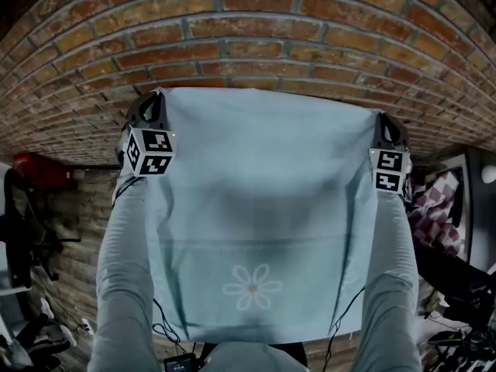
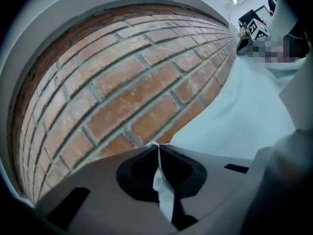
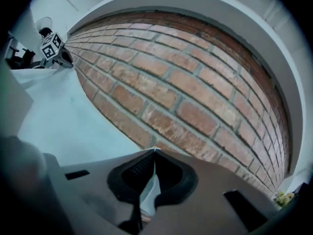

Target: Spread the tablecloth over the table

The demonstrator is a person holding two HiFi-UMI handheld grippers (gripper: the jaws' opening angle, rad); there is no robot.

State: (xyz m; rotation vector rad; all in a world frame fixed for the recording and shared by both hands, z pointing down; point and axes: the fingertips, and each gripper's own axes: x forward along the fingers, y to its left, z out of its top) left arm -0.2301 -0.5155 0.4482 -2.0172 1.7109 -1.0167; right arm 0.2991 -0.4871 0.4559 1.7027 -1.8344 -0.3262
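Left sleeve (image 1: 124, 285): grey, rising from the lower left of the head view to the left tongs.
Left tongs (image 1: 160, 93): upper left of the head view, marker cube (image 1: 149, 152) just below; in the left gripper view the left tongs (image 2: 157, 147) are closed, with a fold of pale cloth pinched between them.
Tablecloth (image 1: 256, 200): pale blue, filling the middle of the head view, stretched between the two tongs by its top corners and hanging down to the lower edge (the top hem runs almost straight).
Flower print (image 1: 253, 287): white, low on the tablecloth, centre of the frame.
Brick wall (image 1: 232, 37): red-brown, across the top of the frame behind the tablecloth.
Right tongs (image 1: 380, 117): upper right; in the right gripper view the right tongs (image 3: 154, 152) are closed on the other corner, and the tablecloth (image 3: 63, 121) spreads away to the left.
Right sleeve (image 1: 395, 285): grey, lower right.
Chequered cloth (image 1: 430, 200): far right edge, beside the right sleeve.
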